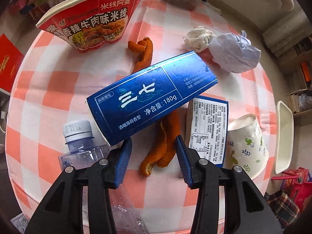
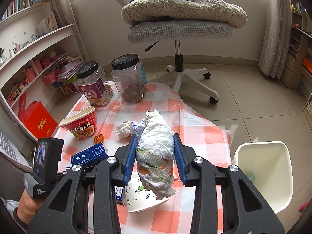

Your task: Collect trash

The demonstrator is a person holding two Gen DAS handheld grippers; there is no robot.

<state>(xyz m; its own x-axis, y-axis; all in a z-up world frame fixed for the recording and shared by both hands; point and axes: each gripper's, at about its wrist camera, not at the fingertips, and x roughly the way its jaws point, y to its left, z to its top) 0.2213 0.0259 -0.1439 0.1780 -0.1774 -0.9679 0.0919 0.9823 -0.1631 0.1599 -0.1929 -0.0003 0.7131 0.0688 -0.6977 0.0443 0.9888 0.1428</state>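
Wad of soft white paper (image 2: pixel 156 156) squeezed tight between the pads of the right gripper (image 2: pixel 155 156), up off the checked tablecloth (image 2: pixel 204 136). White bin (image 2: pixel 263 175) just beside the table, down on the right, mostly bare inside as far as can be seen. So, probably early in the job: one piece picked up, not yet dropped in.

Lots left on the cloth. Long blue box (image 1: pixel 152 95) lying flat across orange peels (image 1: pixel 161 148). Small blue box (image 1: pixel 208 130) beside it, touching a tipped paper cup (image 1: pixel 247 144). Clear bottle (image 1: pixel 81 148) on its side at the near edge. Red noodle bowl (image 1: pixel 93 19) farther back, with a white tissue ball (image 1: pixel 198 37) and a crumpled pale bag (image 1: pixel 234 54) touching each other. Two jars (image 2: pixel 128 78) at the far end, maybe not trash.

Left gripper (image 1: pixel 154 159) pointing steeply down over the peels, pads about half open, nothing between them being pinched. Right gripper tilted down and forward, hanging above the cup.
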